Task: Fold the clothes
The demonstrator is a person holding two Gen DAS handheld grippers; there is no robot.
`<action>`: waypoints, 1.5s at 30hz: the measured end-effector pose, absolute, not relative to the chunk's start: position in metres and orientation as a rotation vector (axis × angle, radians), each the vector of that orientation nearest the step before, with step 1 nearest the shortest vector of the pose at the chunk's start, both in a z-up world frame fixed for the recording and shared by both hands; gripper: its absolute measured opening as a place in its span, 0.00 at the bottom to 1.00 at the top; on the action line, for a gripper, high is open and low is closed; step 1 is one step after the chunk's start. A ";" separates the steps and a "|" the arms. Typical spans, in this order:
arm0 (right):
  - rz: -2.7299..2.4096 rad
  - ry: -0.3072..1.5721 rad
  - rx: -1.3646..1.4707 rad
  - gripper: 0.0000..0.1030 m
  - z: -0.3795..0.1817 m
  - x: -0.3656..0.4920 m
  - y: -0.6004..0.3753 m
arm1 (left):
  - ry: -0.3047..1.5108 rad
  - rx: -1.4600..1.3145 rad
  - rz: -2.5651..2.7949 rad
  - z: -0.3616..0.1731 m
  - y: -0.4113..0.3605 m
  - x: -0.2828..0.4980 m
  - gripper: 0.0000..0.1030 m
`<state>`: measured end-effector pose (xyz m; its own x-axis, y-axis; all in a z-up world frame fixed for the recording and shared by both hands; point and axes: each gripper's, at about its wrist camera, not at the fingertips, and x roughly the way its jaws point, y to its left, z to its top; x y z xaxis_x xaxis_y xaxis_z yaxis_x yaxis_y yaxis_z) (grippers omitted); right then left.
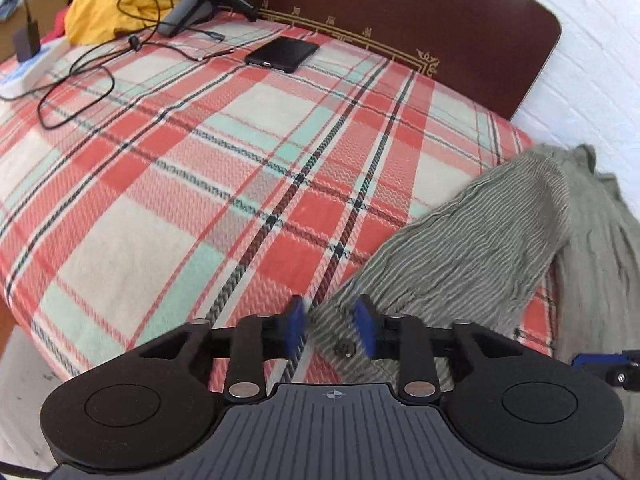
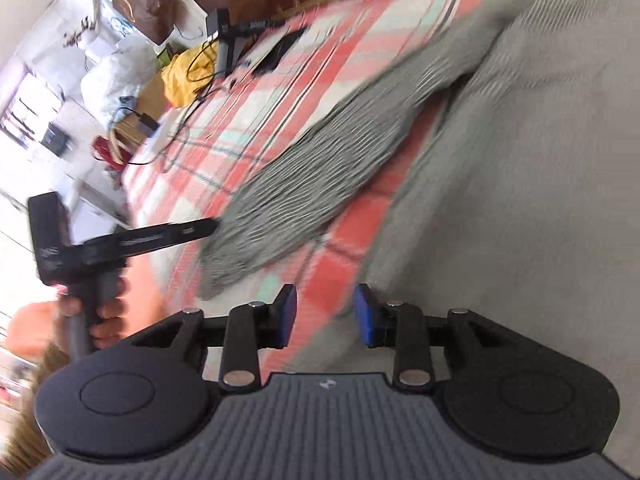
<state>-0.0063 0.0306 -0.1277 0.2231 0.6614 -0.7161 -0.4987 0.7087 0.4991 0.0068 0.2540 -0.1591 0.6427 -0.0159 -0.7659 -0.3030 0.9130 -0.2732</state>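
Both claws gape, left claw [image 1: 332, 326] astride the striped sleeve's [image 1: 460, 236] cuff edge, plaid blanket [image 1: 168, 184] bare beyond.

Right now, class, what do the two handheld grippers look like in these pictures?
Both the left gripper and the right gripper have black link arms with silver rivets, blue pads on the fingers, round black side discs and a ribbed grey body bearing a small cross mark.

The left gripper [image 1: 331, 326] is open over a stripy grey sleeve [image 1: 460, 248]. The sleeve lies on a checked blanket [image 1: 180, 168], far from a black phone [image 1: 282, 55].
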 end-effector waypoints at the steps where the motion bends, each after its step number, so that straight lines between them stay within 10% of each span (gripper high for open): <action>1: 0.786 1.057 0.147 0.37 -0.125 -0.008 0.025 | 0.857 -0.416 0.147 -0.157 0.255 0.001 0.59; 18: 0.833 1.079 0.164 0.43 -0.131 -0.012 0.030 | 0.833 -0.525 0.046 -0.169 0.236 -0.011 0.78; 24: 0.802 1.083 0.172 0.43 -0.131 -0.014 0.021 | 0.794 -0.531 -0.015 -0.175 0.228 0.001 0.53; 28: 0.794 1.088 0.186 0.44 -0.133 -0.010 0.025 | 0.795 -0.496 0.001 -0.178 0.220 0.006 0.13; 45: 0.735 1.112 0.320 0.42 -0.147 0.054 0.105 | 0.725 -0.391 0.152 -0.143 0.266 0.019 0.08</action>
<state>0.0545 0.1055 -0.1468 0.2424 0.6773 -0.6947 -0.3735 0.7260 0.5774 0.0193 0.2661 -0.1426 0.7413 0.0013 -0.6711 -0.2683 0.9172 -0.2945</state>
